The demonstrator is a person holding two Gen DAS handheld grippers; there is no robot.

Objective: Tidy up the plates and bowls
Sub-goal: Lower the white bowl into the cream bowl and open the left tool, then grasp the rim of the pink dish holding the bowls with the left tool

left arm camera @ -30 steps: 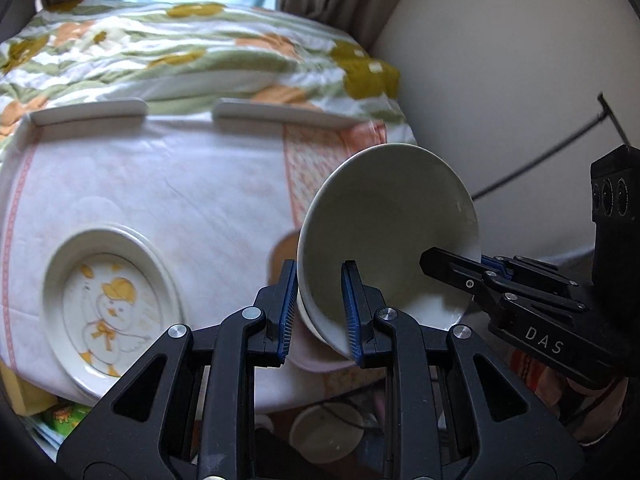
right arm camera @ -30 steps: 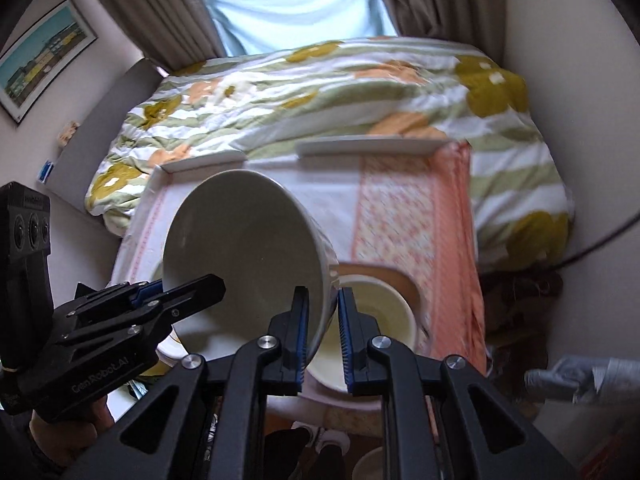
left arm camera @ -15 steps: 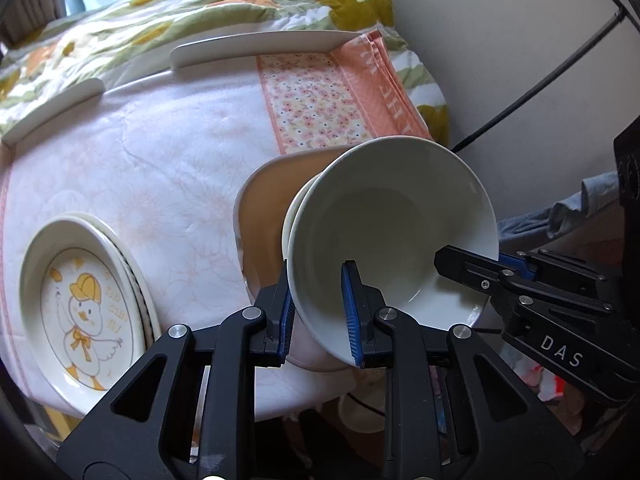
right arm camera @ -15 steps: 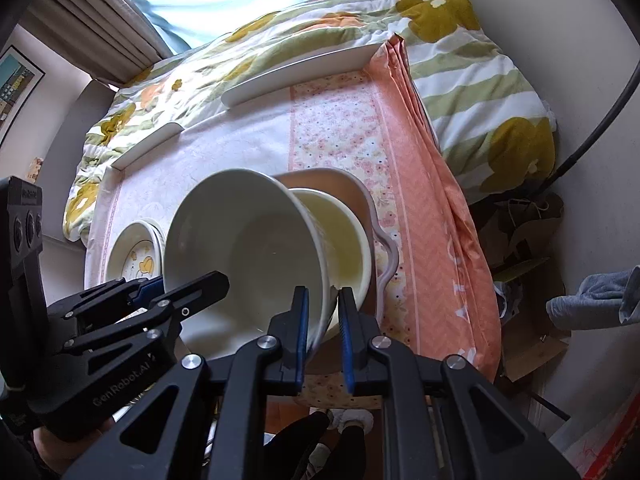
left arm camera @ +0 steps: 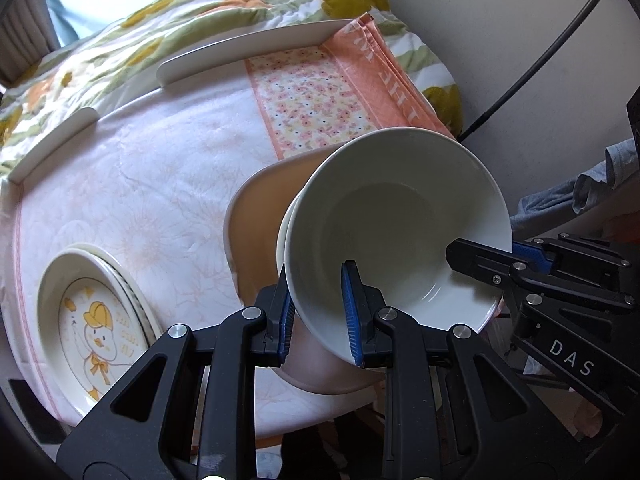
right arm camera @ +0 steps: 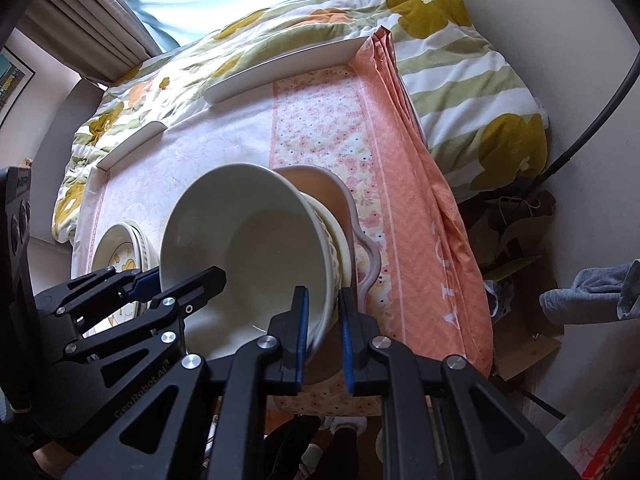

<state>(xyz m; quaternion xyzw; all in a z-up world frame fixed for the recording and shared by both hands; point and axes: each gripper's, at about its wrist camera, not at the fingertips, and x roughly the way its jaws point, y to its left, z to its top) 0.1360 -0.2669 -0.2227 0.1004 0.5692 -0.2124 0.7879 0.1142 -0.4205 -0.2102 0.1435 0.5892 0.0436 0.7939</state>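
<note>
White bowl (left arm camera: pixel 396 216) | rim between both jaws pairs | left, right jaws pinching rim

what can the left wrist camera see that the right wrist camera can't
Only the left wrist view shows the whole duck plate face. Only the right wrist view shows the patterned bowl nested under the white bowl and the framed picture. Both show the left gripper and right gripper clamping the white bowl's rim over the tan dish.
</note>
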